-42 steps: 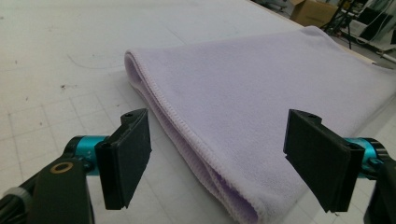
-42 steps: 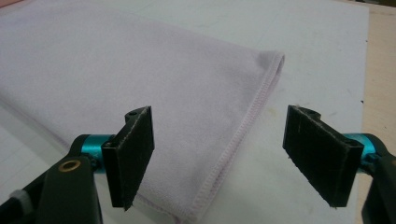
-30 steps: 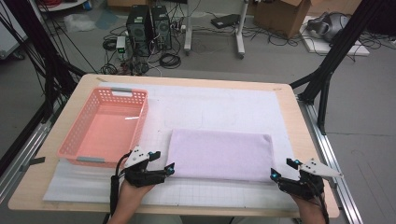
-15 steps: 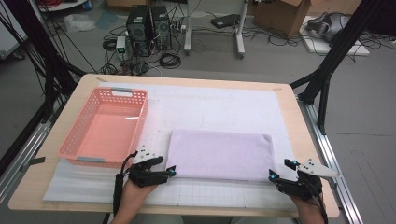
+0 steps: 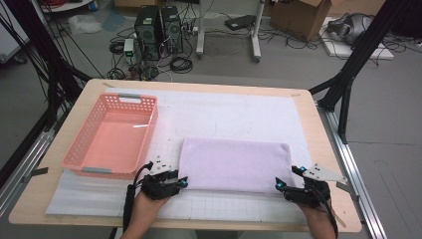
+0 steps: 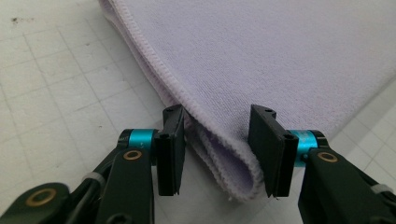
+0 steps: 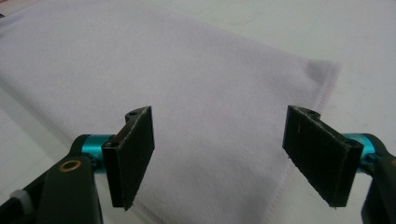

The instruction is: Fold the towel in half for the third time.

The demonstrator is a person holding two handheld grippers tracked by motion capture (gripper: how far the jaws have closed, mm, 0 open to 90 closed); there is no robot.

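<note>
Both grippers parked at the near corners of the folded towel, nothing grabbed yet

The lilac towel (image 5: pixel 234 165) lies folded flat on the white mat (image 5: pixel 239 115) on the bench (image 5: pixel 94 85), just right of the pink basket (image 5: pixel 110 137). Compared with a second ago, the left gripper (image 5: pixel 180 182) has slid a bit right, so it now sits right at the towel's near left corner; in the left gripper view its fingers (image 6: pixel 170 156) are apart, straddling the folded edge without pinching it. The right gripper (image 5: pixel 279 185) has barely moved and hovers at the near right corner, fingers (image 7: pixel 133 156) spread wide above the cloth. Towel and basket look the same as before.
</note>
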